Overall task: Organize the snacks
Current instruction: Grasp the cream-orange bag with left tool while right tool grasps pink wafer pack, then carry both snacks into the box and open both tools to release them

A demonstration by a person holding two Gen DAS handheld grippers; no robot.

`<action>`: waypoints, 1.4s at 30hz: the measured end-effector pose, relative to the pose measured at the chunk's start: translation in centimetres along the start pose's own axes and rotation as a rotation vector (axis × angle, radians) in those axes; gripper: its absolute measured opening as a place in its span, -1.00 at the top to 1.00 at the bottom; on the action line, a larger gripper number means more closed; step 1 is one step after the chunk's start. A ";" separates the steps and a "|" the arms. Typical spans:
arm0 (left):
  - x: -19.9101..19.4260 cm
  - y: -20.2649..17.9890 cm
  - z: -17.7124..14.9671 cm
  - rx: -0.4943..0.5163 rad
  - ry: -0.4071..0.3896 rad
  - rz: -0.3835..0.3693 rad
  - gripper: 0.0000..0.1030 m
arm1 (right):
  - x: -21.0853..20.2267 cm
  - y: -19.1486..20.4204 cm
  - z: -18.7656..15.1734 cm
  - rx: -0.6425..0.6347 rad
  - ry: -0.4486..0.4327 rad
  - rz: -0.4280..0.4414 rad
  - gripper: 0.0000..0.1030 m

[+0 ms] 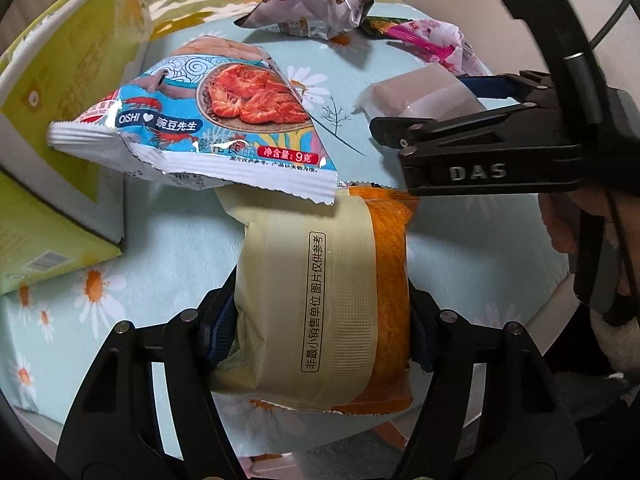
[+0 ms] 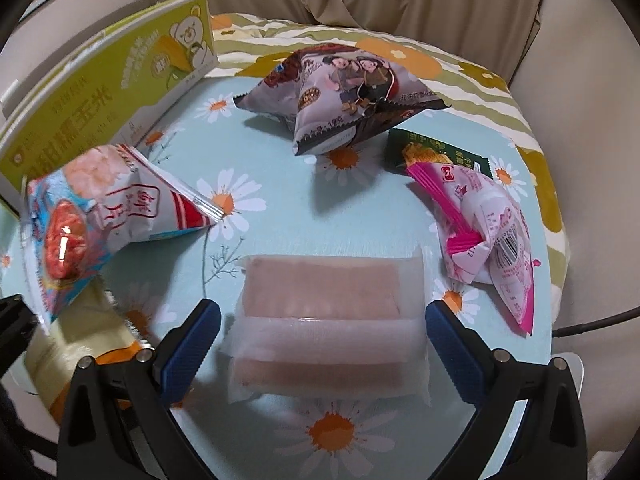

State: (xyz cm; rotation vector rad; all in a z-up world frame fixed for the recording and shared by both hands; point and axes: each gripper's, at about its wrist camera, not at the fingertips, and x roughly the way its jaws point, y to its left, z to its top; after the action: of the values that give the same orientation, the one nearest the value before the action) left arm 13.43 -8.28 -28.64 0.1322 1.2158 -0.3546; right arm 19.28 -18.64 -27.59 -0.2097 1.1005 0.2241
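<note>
Pressing its 2 pads on the cream-and-orange snack pack [image 1: 320, 300], your left hand-held gripper [image 1: 320, 320] is clamped; your right hand-held gripper [image 2: 323, 344] stands apart around the pink wafer pack [image 2: 326, 320] on the tabletop [image 2: 280, 184].

The shrimp chips bag [image 1: 208, 120] lay on the cake packet's [image 1: 320, 304] far end, beside the box [image 1: 60, 92].

A round table [image 2: 276, 216] wearing a blue daisy cloth, a see-through pink cake pack [image 2: 326, 324] lying near its middle, a pink pack [image 2: 492, 236] sitting by its right edge, a purple bag [image 2: 340, 92] resting toward its far edge, a green box [image 2: 100, 92] standing along its left edge
</note>
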 end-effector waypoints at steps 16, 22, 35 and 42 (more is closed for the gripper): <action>-2.1 -1.4 -0.4 -0.028 -0.018 -0.022 -0.24 | -2.3 -1.7 -1.0 0.058 -0.012 0.024 -0.35; -4.8 -2.8 0.1 -0.027 -0.054 -0.029 -0.23 | -6.1 -2.7 -0.9 0.067 -0.044 0.034 -0.35; -14.3 -3.9 3.1 -0.044 -0.253 0.003 -0.23 | -16.2 -4.1 2.9 0.063 -0.228 0.087 -0.35; -18.1 1.1 4.9 -0.093 -0.339 0.033 -0.23 | -18.8 -1.4 6.6 0.032 -0.294 0.120 -0.35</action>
State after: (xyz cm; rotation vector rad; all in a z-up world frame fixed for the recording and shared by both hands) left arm 12.70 -5.12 -10.18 0.0105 0.8919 -0.2775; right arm 17.14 -19.51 -7.69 -0.0789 0.8240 0.3334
